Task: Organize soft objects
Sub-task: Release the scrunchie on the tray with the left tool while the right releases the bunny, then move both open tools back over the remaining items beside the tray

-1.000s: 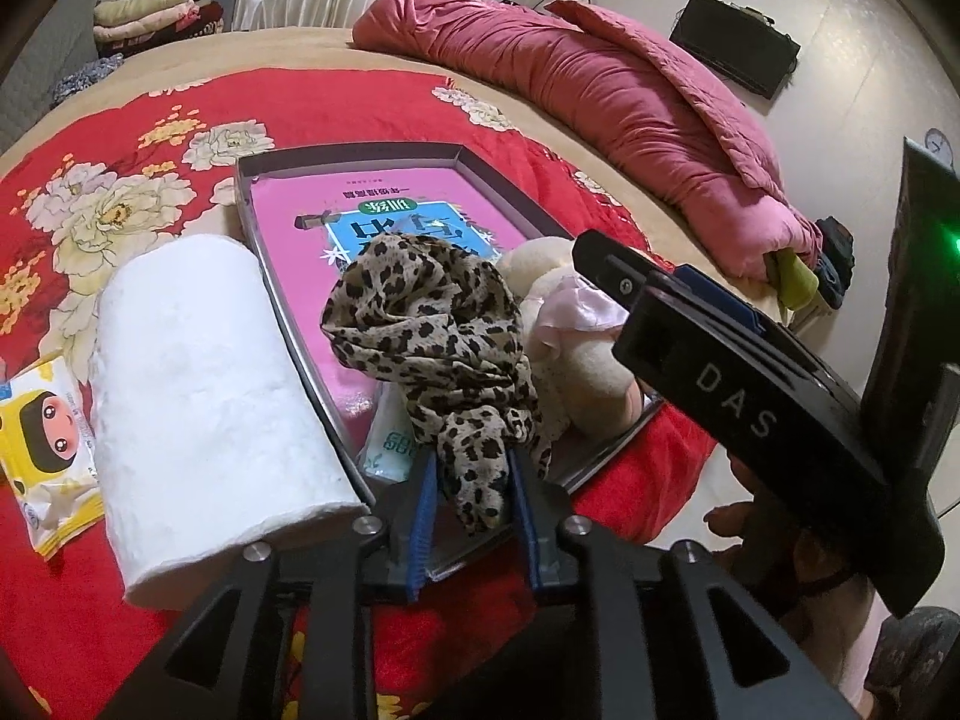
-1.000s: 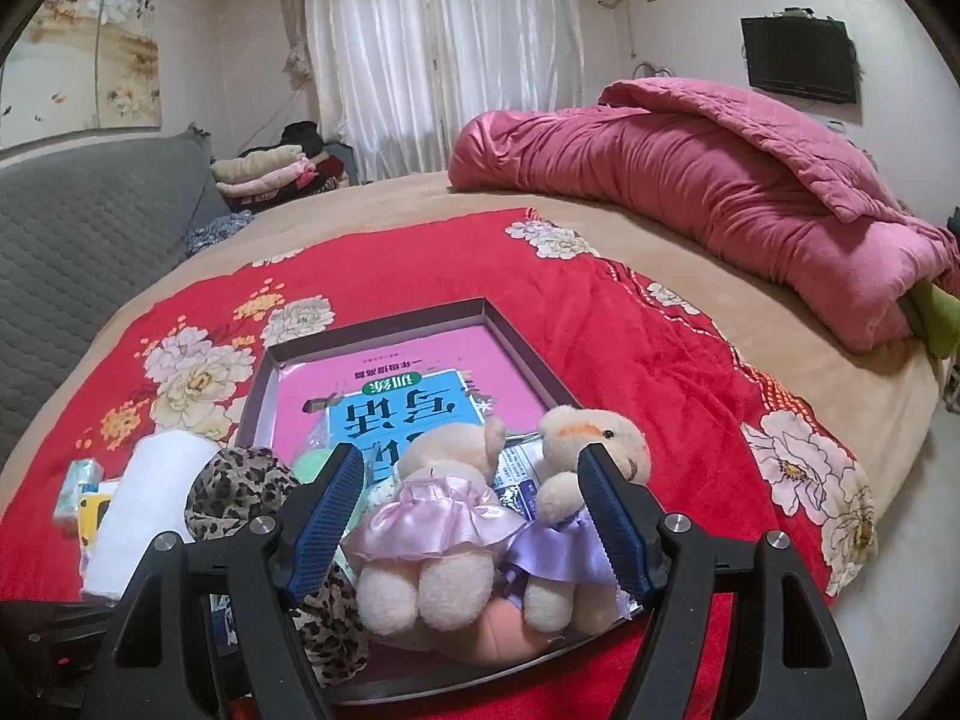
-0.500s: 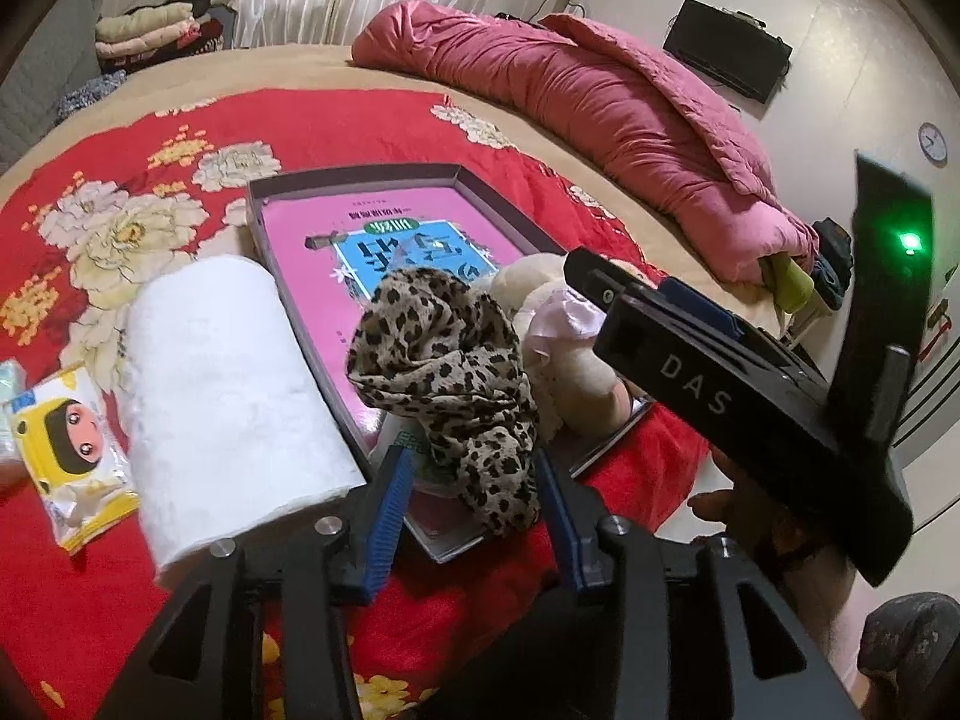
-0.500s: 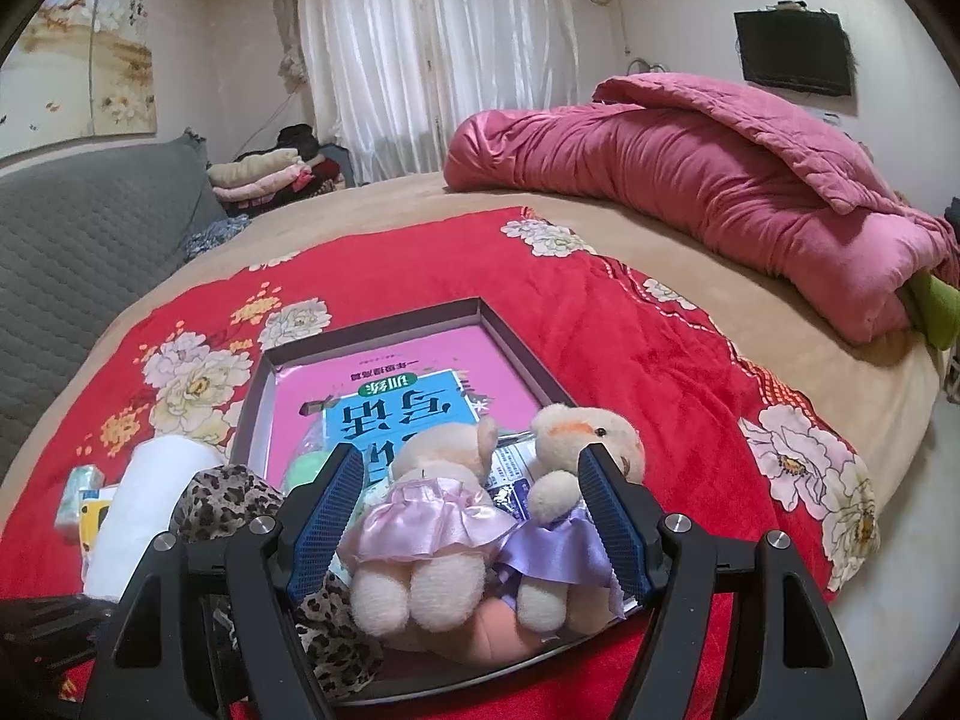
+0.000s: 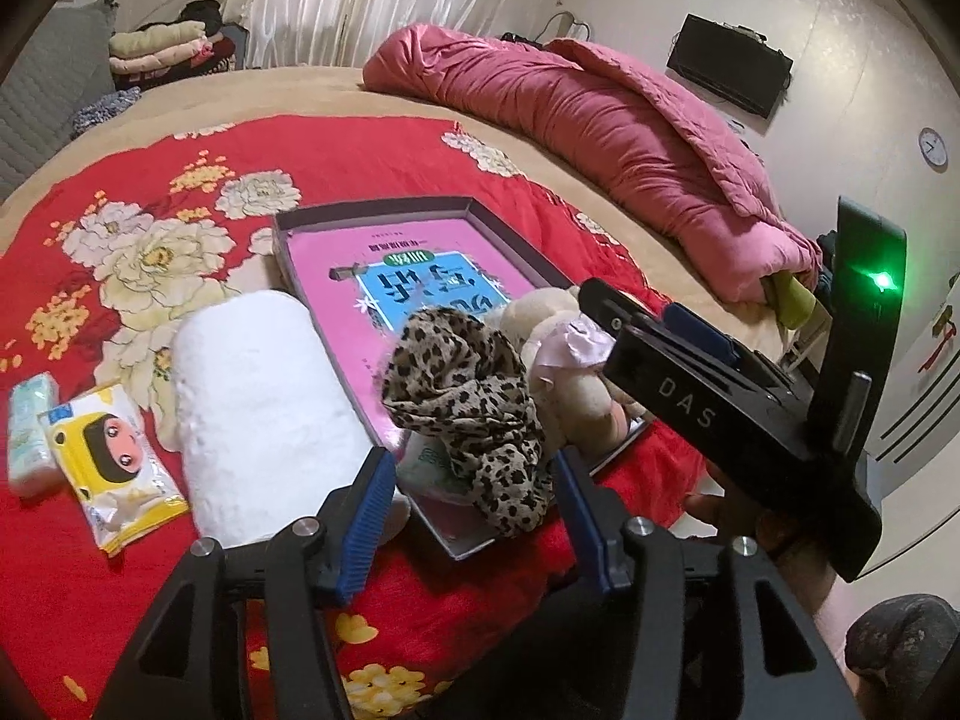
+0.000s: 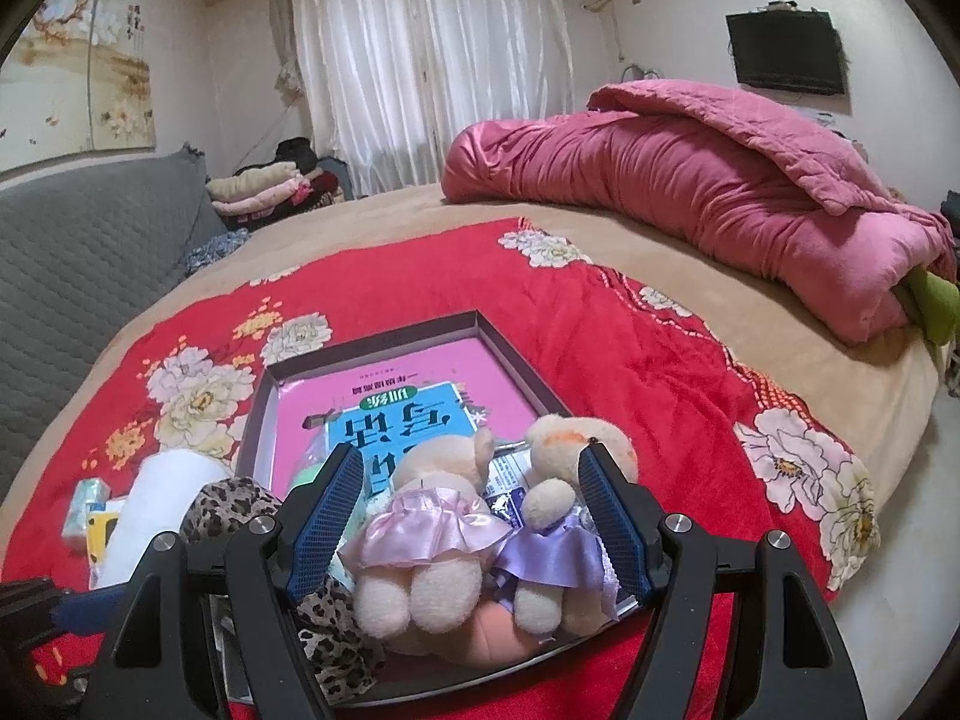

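A leopard-print scarf (image 5: 462, 384) lies bunched on the near end of a dark tray (image 5: 282, 240), its tail hanging over the near rim. My left gripper (image 5: 473, 468) sits just in front of the scarf. Its jaws are opening, with the blue pads clear of the cloth on both sides. Two plush bears, one in a pink dress (image 6: 432, 516) and one in purple (image 6: 552, 516), sit at the tray's near right. My right gripper (image 6: 468, 456) straddles them, open, with a gap at the left pad. A pink book (image 5: 408, 276) lines the tray.
A white rolled towel (image 5: 258, 408) lies left of the tray on the red flowered blanket (image 5: 360, 156). Further left are a yellow tissue pack (image 5: 114, 456) and a pale one (image 5: 27, 432). A pink quilt (image 5: 600, 120) is heaped at the back right. The bed edge runs close on the right.
The left jaws have spread and let go of the leopard scarf, which now rests in the tray. The left gripper drew back and up. The right gripper and bears have not moved.
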{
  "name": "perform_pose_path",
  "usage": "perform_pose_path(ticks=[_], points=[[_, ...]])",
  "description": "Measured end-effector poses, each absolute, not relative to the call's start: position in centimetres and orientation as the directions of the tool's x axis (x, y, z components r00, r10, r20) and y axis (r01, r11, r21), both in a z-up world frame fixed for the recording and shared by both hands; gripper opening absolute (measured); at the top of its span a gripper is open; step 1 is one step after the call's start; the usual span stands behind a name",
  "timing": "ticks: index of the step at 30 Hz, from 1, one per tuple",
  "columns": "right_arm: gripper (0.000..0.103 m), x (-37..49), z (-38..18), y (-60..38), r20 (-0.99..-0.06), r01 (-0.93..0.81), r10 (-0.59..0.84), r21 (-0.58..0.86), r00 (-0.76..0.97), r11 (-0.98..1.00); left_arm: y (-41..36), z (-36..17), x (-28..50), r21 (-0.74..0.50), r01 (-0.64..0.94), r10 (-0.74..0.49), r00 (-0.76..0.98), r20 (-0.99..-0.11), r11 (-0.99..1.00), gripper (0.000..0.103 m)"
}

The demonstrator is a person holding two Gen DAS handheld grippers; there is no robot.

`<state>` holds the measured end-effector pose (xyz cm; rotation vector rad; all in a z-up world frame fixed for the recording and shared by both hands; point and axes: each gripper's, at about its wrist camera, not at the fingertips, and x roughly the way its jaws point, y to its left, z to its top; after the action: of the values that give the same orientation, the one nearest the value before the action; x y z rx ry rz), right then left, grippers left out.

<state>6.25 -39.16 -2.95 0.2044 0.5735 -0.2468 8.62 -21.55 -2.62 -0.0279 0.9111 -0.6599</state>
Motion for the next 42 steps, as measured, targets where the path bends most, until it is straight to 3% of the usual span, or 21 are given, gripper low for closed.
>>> perform_pose_path(ticks=[19,42], points=[[0.076,3.9,-0.7,-36.1,-0.538,0.277,-0.203,0.06,0.818,0.959,-16.4,-0.8,7.2,-0.278,0.457,-0.503,0.504,-0.702,0.845,0.059],[0.076,3.2,2.0,-23.1,-0.533,0.0,-0.043,-0.08,0.845,0.997,-5.0,0.2,9.4,-0.402,0.284,-0.489,0.586,-0.646,0.87,0.059]])
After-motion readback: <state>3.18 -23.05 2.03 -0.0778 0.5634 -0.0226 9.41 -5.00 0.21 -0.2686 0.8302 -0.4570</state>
